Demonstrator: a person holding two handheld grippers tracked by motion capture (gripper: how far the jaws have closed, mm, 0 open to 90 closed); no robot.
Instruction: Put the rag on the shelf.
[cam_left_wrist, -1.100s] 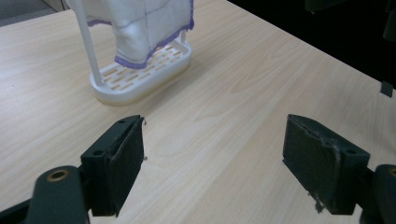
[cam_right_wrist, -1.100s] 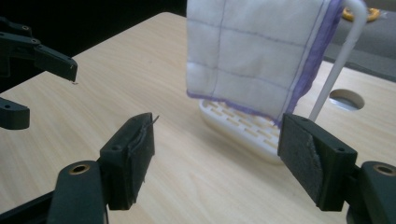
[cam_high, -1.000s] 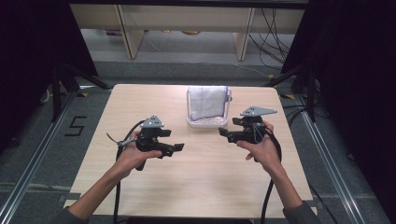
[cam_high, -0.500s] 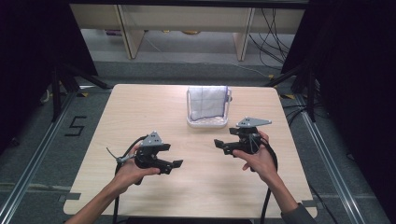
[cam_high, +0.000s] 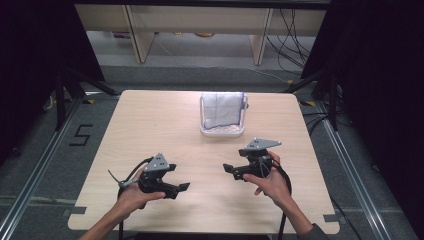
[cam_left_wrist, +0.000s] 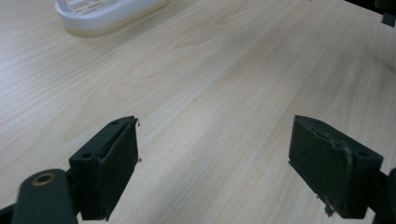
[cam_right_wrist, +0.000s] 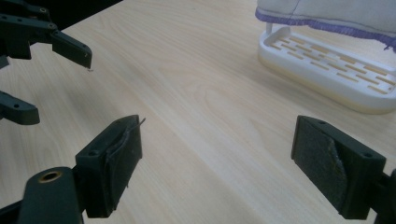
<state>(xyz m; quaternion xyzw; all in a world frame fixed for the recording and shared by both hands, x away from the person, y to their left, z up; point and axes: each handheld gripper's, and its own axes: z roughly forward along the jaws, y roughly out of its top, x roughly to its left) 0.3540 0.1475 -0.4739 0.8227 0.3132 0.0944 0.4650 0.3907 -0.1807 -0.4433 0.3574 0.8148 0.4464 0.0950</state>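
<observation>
Cloth (cam_high: 221, 111) drapes rack (cam_high: 222, 132), hiding its uprights; grippers' jaws empty, apart.

One desk (cam_high: 150, 130) carries the scene. Two hand-held grippers are over it: the left hand-held gripper (cam_high: 181, 188) and the right hand-held gripper (cam_high: 227, 168), each with two black jaws, four jaws in all. One white slotted rack (cam_high: 222, 132) stands on the desk, and one white cloth with a purple edge (cam_high: 222, 110) hangs on it.
</observation>
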